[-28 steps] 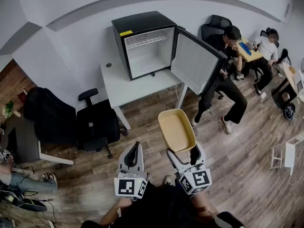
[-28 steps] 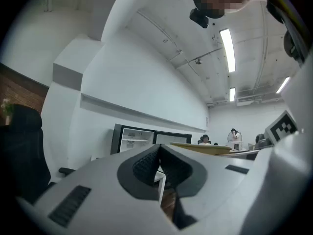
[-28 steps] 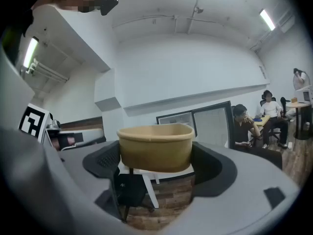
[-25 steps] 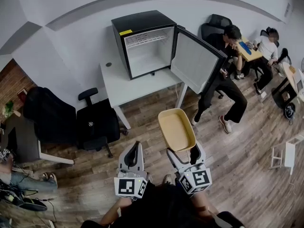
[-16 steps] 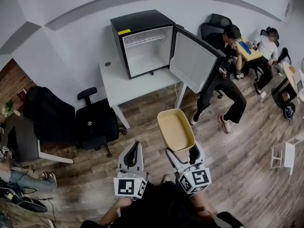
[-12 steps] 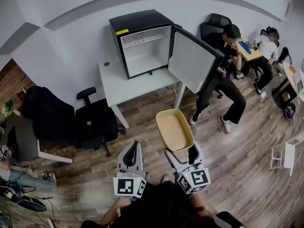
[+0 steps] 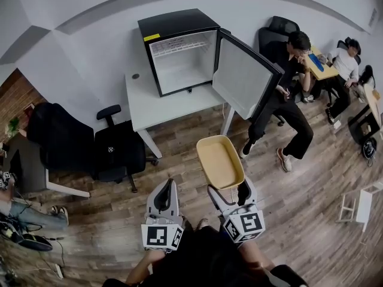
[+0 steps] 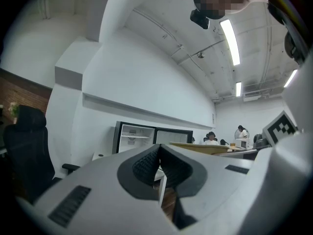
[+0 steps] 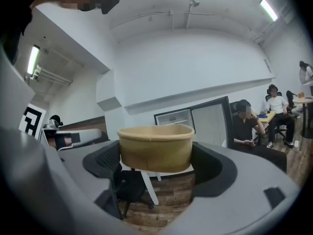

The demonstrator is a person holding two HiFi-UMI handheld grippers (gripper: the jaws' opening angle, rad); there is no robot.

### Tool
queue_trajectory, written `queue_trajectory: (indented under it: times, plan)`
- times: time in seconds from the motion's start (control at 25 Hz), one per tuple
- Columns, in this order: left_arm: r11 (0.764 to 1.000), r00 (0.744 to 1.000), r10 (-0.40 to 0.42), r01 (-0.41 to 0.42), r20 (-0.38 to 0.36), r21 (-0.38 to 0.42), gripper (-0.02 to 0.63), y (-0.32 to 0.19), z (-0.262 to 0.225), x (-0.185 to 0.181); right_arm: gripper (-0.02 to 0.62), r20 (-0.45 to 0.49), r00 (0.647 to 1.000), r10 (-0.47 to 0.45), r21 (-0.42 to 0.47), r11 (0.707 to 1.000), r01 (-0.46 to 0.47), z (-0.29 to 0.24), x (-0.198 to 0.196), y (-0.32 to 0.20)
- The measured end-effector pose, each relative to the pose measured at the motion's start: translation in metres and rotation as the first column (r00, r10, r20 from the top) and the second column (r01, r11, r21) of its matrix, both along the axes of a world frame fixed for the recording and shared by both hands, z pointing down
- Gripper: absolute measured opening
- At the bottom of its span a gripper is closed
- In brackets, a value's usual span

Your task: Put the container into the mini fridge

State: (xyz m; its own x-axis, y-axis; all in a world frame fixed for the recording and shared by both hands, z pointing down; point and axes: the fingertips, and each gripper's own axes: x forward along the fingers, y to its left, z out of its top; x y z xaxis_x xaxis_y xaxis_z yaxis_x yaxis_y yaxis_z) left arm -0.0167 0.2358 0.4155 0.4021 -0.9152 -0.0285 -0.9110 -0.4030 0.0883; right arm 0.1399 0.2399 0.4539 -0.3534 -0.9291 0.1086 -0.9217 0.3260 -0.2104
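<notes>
A tan paper container (image 7: 220,161) (image 9: 155,148) is held out in front of me, my right gripper (image 7: 230,191) (image 9: 156,160) shut on its near end, a jaw on each side. The black mini fridge (image 7: 181,51) (image 9: 195,121) (image 8: 142,137) stands on a white table (image 7: 161,103) against the far wall, its door (image 7: 244,75) swung open to the right and its white inside showing. The container is well short of the fridge, over the wooden floor. My left gripper (image 7: 166,197) (image 8: 159,163) hangs beside it on the left, shut with nothing between its jaws.
A black office chair (image 7: 116,151) stands left of the table, and another dark chair (image 7: 54,137) sits by a desk at the far left. A seated person (image 7: 287,94) is right beside the open door, with another person (image 7: 344,61) at a table farther right.
The view has shifted slightly closer to the fridge and table. Both grippers and the container keep the same pose relative to me.
</notes>
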Motion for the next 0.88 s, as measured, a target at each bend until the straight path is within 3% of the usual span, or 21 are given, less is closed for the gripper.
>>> queue_trajectory:
  times: [0.36, 0.88]
  plan:
    - [0.999, 1.000, -0.023, 0.023, 0.001, -0.030, 0.009, -0.063, 0.017, -0.001, 0.463, 0.012, 1.000, -0.015, -0.019, 1.000, 0.015, 0.011, 0.002, -0.066]
    - [0.997, 0.997, 0.071, -0.071, -0.030, 0.014, 0.009, -0.258, 0.003, -0.032, 0.463, -0.031, 0.999, 0.040, 0.014, 0.999, -0.040, -0.001, -0.037, -0.262]
